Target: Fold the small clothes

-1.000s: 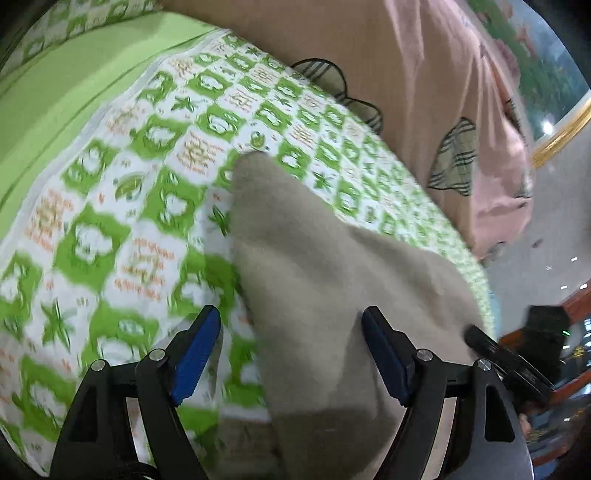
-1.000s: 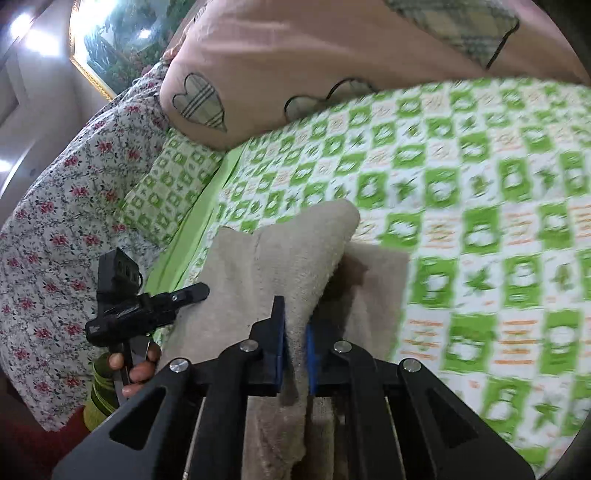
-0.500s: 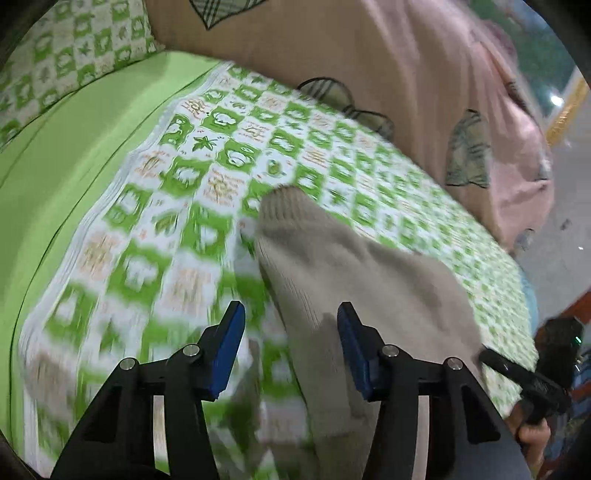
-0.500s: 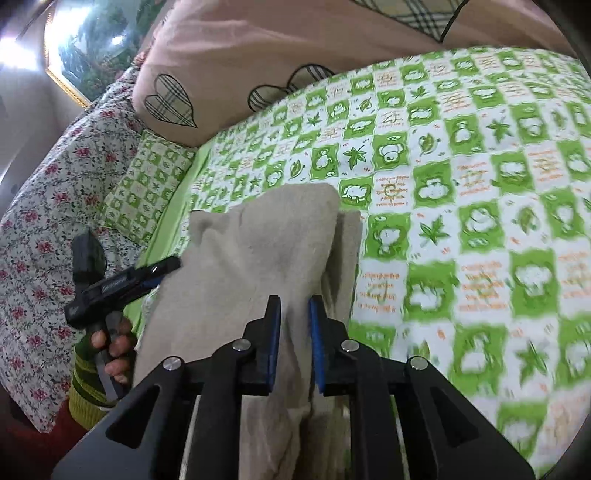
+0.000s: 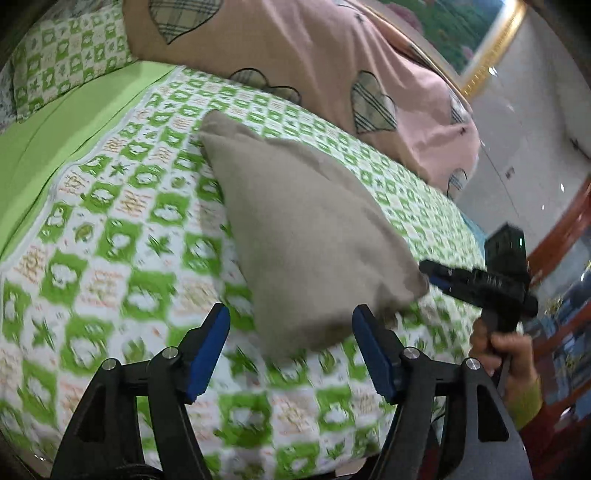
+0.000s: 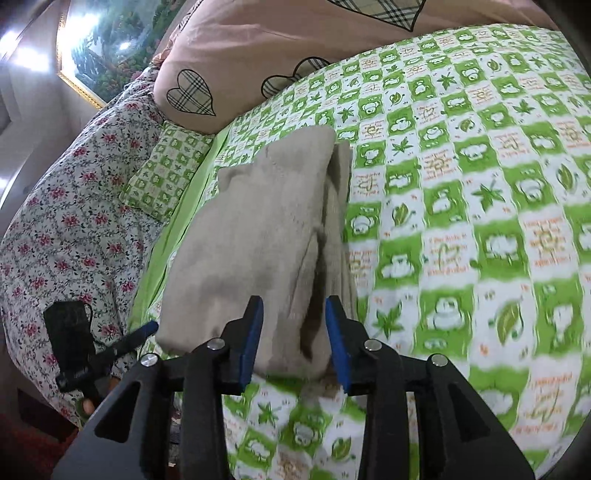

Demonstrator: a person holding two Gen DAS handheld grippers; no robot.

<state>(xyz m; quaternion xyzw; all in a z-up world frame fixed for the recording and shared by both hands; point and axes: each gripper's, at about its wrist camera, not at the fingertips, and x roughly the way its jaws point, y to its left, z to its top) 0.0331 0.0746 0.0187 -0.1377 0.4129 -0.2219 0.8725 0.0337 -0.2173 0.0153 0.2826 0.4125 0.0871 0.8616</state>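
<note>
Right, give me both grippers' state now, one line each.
Left gripper: open, holding nothing; the beige garment lies ahead of it.
Right gripper: open, jaws just opened; garment's end sits between them, pads not pressing.

No legible text anywhere (orange lettering on the green checked sheet (image 6: 461, 221) too blurred)

Bedsheet (image 5: 122, 266) print: smeared near both cameras; lettering unreadable
Beige garment (image 6: 266, 236): near end blurred; kind of garment unclear
Framed picture (image 5: 476, 33): cut off by frame edge
Right gripper (image 5: 439, 277) from the left wrist view: tips blurred
</note>
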